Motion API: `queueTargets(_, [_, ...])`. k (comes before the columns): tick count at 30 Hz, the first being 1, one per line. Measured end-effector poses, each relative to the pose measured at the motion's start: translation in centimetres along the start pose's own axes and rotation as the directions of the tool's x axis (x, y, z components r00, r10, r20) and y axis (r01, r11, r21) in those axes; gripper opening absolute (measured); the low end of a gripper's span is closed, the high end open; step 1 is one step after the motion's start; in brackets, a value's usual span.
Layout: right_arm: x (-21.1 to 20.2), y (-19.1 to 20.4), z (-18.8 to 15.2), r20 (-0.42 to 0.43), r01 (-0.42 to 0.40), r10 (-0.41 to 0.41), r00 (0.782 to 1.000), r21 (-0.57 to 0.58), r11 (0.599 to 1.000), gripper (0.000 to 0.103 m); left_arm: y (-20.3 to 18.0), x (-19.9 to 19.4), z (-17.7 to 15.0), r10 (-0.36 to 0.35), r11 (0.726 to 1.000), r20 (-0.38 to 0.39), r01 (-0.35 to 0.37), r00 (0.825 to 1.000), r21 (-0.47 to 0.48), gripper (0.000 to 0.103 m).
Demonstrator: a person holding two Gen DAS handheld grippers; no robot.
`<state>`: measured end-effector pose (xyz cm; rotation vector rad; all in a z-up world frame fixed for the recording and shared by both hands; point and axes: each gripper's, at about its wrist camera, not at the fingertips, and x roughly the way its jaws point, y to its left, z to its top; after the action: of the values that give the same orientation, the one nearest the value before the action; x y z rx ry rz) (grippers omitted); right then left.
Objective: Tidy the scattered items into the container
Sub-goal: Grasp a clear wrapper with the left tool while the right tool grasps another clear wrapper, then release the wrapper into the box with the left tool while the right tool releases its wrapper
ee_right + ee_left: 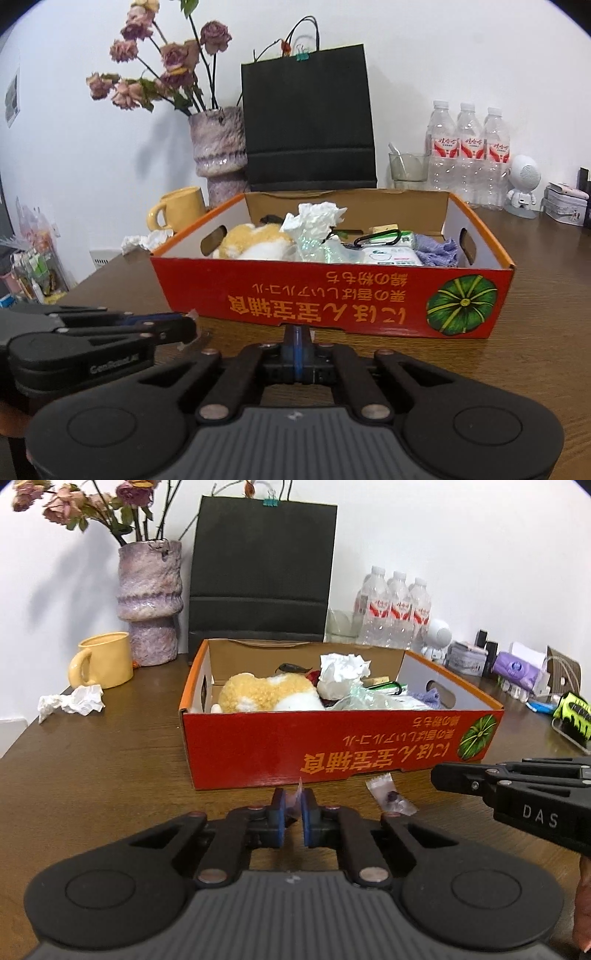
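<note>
The left gripper (293, 812) hovered low over the brown wooden table (92, 768), its blue-padded jaws nearly together and pinching a small clear pinkish wrapper (297, 794) that stuck up between them. Directly ahead of its tips stood the red cardboard box with orange rim and a green pumpkin print (332, 746), its near wall just beyond the fingers. Inside lay a tan-and-white plush toy (266, 696), a crumpled white tissue (341, 674), clear plastic film and other small items. Just to the right of the left gripper's tips, a second clear wrapped candy with a dark centre (391, 794) lay on the table before the box. Far off to the left, beside a yellow ceramic mug (101, 661), sat another crumpled white tissue wad (72, 701).

The right gripper (297, 350) was level with the left one, its jaws pressed fully together with nothing visible between them, pointing at the box's near wall.
</note>
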<state>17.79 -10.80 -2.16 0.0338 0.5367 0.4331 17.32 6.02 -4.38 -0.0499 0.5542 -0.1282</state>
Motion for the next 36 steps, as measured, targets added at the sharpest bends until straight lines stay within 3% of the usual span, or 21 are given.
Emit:
queueTargets(2, [-0.1, -0.2, 0.0, -0.006, -0.011, 0.011, 1.000, 0.008, 1.000, 0.000, -0.1, -0.3, -0.3, 0.005, 1.000, 0.006, -0.005, 1.000, -0.010, 0.009])
queueTargets(5, [1.2, -0.1, 0.2, -0.058, -0.023, 0.023, 0.998, 0.005, 1.000, 0.014, -0.2, -0.5, -0.5, 0.017, 1.000, 0.014, -0.017, 1.000, -0.020, 0.009])
queueTargets(7, [2.7, 0.3, 0.4, -0.097, -0.019, 0.016, 0.995, -0.023, 1.000, 0.040, 0.0, -0.5, -0.5, 0.022, 0.999, 0.017, -0.021, 1.000, -0.033, 0.009])
queueTargets(8, [3.6, 0.5, 0.5, -0.113, -0.008, 0.004, 0.994, -0.038, 0.999, 0.043, 0.1, -0.5, -0.5, 0.024, 0.999, 0.017, -0.023, 1.000, -0.039, 0.009])
queueTargets(11, [5.3, 1.1, 0.2, -0.160, 0.007, -0.019, 0.987, -0.075, 0.997, 0.033, 0.5, -0.6, -0.5, 0.027, 0.998, 0.019, -0.026, 0.999, -0.058, 0.009])
queueTargets(12, [5.3, 1.4, 0.1, -0.157, 0.018, -0.034, 0.987, -0.099, 0.995, 0.019, 0.7, -0.6, -0.5, 0.027, 0.998, 0.019, -0.026, 0.999, -0.064, 0.009])
queueTargets(16, [4.3, 1.4, -0.2, -0.142, 0.004, -0.018, 0.990, -0.099, 0.995, 0.011, 0.8, -0.5, -0.5, 0.016, 0.998, 0.018, -0.015, 1.000, -0.067, 0.009])
queueTargets(26, [0.2, 1.0, 0.5, -0.025, -0.014, 0.013, 1.000, -0.059, 0.998, 0.010, -0.4, -2.4, -0.2, -0.011, 0.997, 0.079, 0.016, 0.997, -0.070, 0.006])
queueTargets(31, [-2.8, 0.1, 2.0, 0.058, -0.029, 0.031, 0.998, -0.037, 0.999, 0.010, -1.9, -4.9, 1.2, -0.042, 0.997, 0.174, 0.052, 0.984, -0.052, 0.006])
queueTargets(36, [-4.4, -0.9, 3.9, 0.118, -0.024, 0.028, 0.993, -0.039, 0.999, 0.010, -3.4, -5.4, 3.2, -0.077, 0.997, 0.211, 0.082, 0.974, -0.013, 0.006])
